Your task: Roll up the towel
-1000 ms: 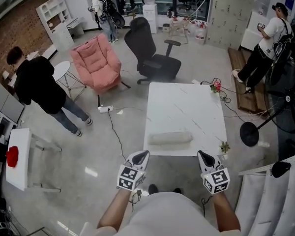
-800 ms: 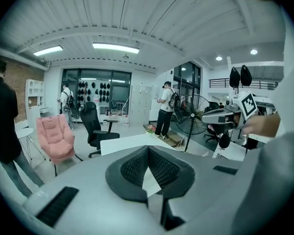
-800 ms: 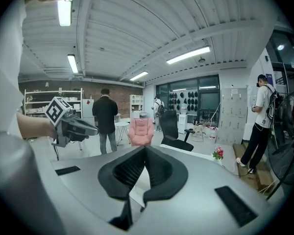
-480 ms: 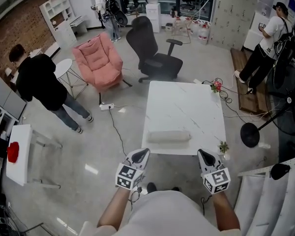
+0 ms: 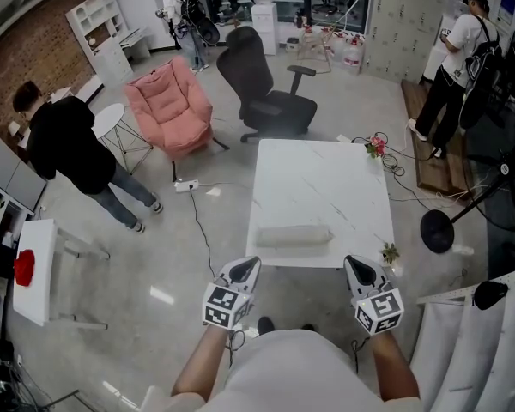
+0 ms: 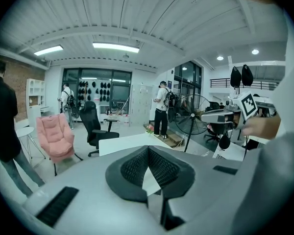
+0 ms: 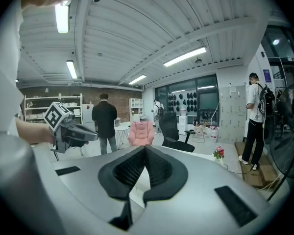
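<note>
Towel (image 5: 293,236) lies rolled up near the front edge of the desk (image 5: 326,178), so I judge the rolling done. Left hand-held gripper (image 5: 247,269) and right hand-held gripper (image 5: 355,269) hover off the desk, apart from the towel, jaws pinched together, nothing between them.

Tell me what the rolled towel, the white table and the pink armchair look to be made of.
The towel looks like soft, matte, pale cloth: its roll has rounded, slightly uneven edges. The table has a smooth white top with faint grey veins, either marble or a marble-look laminate; I cannot tell which. The armchair looks padded in pink fabric, with puffy cushions.
</note>
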### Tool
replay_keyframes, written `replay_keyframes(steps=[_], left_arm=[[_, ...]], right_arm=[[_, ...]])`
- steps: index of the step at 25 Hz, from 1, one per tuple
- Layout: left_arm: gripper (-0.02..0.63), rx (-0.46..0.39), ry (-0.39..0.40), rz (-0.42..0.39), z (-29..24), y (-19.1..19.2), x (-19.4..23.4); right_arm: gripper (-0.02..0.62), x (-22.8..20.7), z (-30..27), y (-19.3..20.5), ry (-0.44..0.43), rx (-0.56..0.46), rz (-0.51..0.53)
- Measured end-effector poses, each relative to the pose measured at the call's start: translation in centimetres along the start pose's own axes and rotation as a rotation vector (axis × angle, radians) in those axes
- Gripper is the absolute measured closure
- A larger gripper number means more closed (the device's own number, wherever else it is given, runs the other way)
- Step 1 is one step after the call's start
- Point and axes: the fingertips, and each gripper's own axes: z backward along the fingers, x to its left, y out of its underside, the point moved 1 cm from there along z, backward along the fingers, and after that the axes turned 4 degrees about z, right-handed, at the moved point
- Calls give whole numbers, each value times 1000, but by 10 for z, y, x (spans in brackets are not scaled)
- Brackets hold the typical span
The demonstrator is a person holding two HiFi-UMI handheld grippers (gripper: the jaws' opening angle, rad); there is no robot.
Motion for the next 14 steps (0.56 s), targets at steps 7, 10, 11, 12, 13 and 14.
replay_keyframes(steps=[7, 10, 11, 12, 13, 14], left_arm=[[589, -6, 11, 0, 1, 2, -2], [589, -8, 12, 1, 3, 2, -2], [589, -9, 12, 2, 4, 1, -2], [589, -10, 13, 3, 5, 1, -2], [589, -10, 13, 4, 6, 1, -3], [589, -10, 13, 5, 8, 1, -3]], right_arm=[[584, 2, 3, 2, -2, -1, 7], [584, 2, 5, 1, 1, -1, 11], [584, 2, 5, 0, 1, -1, 11], [584, 3, 5, -1, 0, -2, 12], [584, 5, 6, -1, 0, -3, 13], [584, 6, 6, -2, -1, -4, 14]])
